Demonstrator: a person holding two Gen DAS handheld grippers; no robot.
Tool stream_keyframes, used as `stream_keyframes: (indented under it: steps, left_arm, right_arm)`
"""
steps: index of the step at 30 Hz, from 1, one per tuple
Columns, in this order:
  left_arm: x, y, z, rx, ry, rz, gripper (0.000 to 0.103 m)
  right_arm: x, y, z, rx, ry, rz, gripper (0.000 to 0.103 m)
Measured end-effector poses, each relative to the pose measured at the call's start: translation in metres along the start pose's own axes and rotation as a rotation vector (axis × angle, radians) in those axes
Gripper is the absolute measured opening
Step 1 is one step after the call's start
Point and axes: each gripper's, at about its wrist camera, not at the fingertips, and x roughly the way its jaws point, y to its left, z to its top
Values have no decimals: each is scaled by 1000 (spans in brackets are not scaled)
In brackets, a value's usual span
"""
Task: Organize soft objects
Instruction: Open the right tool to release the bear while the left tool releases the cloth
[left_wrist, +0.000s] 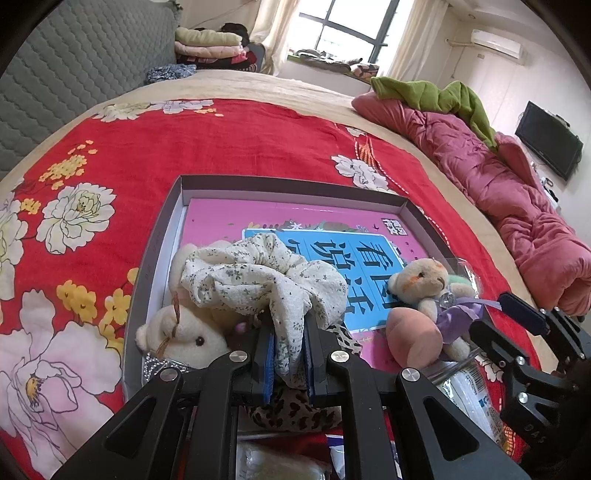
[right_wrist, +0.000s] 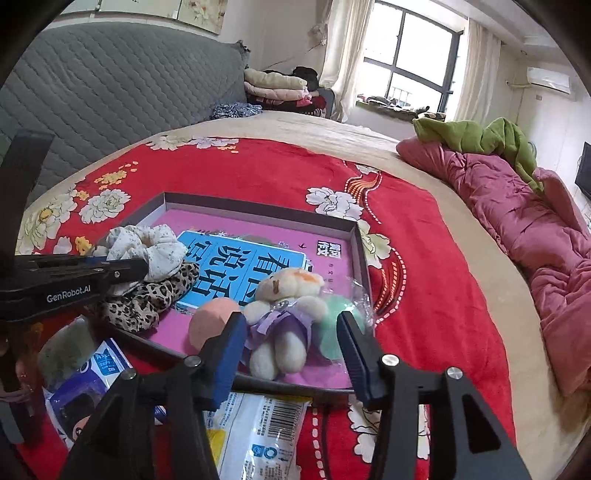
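The left gripper (left_wrist: 289, 354) pinches the floral scrunchie (left_wrist: 258, 277) above the box (left_wrist: 295, 186) — its far rim stands free. The right gripper (right_wrist: 291, 343) is spread wide over the near rim, straddling the small bear (right_wrist: 284, 314) — probably not touching it.

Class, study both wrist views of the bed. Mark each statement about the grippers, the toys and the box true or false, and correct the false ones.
1. The left gripper is shut on the floral scrunchie. True.
2. The right gripper grips the small bear. False: its jaws are open on either side of the bear, not touching it.
3. The box sits on a red flowered blanket. True.
4. The pink book lies outside the box. False: it lies flat inside.
5. A leopard-print scrunchie lies under the floral one. True.
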Motion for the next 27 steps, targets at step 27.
stream_keyframes:
  steps: [27]
  left_arm:
    - [-5,-4,1,3,34,-6,40]
  right_arm:
    - [-14,-9,3,29,7,-28,51]
